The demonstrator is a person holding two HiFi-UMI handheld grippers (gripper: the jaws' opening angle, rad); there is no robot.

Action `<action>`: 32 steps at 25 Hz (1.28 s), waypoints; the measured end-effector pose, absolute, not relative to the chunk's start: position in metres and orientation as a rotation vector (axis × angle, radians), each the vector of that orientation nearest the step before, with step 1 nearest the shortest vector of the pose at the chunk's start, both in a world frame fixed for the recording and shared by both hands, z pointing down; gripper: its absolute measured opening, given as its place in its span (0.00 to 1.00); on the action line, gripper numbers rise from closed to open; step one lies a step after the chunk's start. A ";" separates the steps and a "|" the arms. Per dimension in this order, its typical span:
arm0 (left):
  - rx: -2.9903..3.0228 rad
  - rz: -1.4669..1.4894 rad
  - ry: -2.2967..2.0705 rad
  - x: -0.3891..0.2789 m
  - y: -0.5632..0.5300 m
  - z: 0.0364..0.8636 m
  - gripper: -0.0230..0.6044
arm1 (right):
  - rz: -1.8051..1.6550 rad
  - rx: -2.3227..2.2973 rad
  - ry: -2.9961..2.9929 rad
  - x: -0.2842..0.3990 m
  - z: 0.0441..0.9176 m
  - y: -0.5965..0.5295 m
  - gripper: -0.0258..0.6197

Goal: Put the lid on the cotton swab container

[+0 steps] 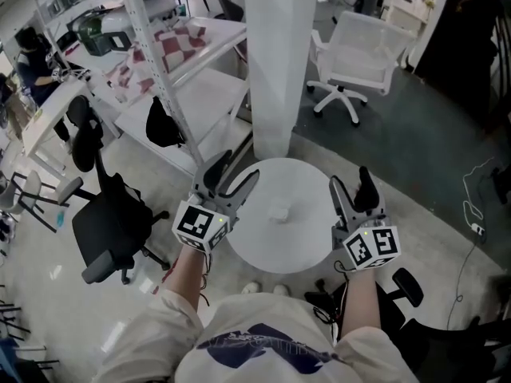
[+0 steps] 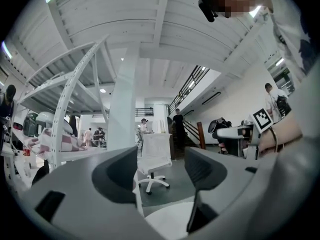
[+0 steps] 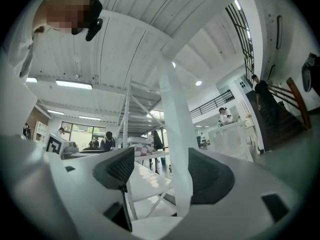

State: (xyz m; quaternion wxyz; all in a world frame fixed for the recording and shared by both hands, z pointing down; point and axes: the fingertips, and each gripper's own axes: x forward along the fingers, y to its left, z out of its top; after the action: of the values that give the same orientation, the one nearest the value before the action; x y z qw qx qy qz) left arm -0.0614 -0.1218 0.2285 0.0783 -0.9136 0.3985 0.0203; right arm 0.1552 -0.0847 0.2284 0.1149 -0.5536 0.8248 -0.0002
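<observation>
Cotton swab container (image 1: 279,211) centres table (image 1: 267,255); left gripper (image 1: 237,172), right gripper (image 1: 351,182) flank rim, fingers released.

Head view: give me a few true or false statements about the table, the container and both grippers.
1. The container sits on the table. True.
2. The left gripper grips the container. False: its jaws stand apart and empty, short of the container.
3. The right gripper is open, with nothing between its jaws. True.
4. The table is square. False: it is round.
</observation>
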 end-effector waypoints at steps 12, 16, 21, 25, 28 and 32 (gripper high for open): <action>-2.806 -0.005 1.111 -0.062 -0.119 0.247 0.58 | -0.117 -1.561 2.481 0.180 0.251 -0.085 0.61; -2.846 -0.076 1.085 -0.056 -0.114 0.267 0.58 | -0.217 -1.510 2.636 0.167 0.288 -0.095 0.60; -2.909 -0.188 1.048 -0.047 -0.108 0.306 0.58 | -0.353 -1.482 2.726 0.155 0.333 -0.106 0.59; -2.974 -0.265 1.005 -0.037 -0.105 0.341 0.58 | -0.430 -1.465 2.759 0.145 0.360 -0.118 0.59; -3.011 -0.317 0.962 -0.028 -0.103 0.366 0.59 | -0.490 -1.442 2.774 0.138 0.380 -0.123 0.58; -3.065 -0.382 0.873 -0.013 -0.102 0.395 0.59 | -0.570 -1.398 2.818 0.126 0.408 -0.131 0.58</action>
State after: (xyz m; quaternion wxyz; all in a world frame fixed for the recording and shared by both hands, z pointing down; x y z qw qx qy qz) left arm -0.0131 -0.1018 0.3950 -0.0340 -0.9544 0.2717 -0.1190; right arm 0.1263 -0.1306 0.4082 -0.0276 -0.4370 0.8812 -0.1782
